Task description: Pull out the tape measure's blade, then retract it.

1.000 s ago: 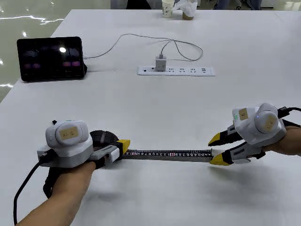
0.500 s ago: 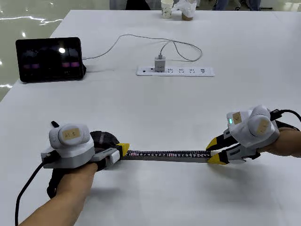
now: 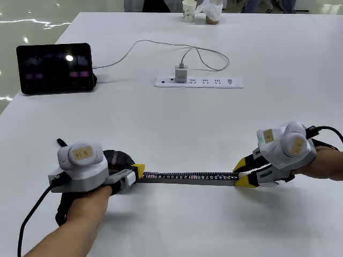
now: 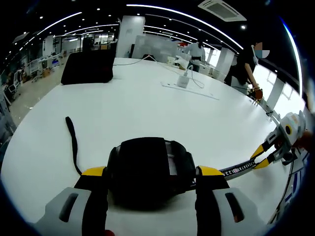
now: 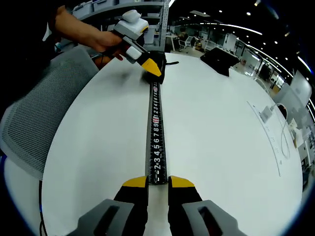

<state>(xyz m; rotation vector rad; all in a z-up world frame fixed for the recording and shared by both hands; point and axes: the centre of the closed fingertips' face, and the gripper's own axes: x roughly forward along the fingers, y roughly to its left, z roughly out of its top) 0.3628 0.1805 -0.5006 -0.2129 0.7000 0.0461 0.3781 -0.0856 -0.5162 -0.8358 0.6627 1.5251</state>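
Plainly, the right gripper view reads blade numerals; the left's, the case.

Plain white over the tabletop and the power strip, set against a glossy black tablet with faint pink glints by the left edge. Black on the case and its strap; dark on the blade, printed with white numerals and a red mark. Pale grey-white shells and yellow jaw tips on left gripper and right gripper alike.
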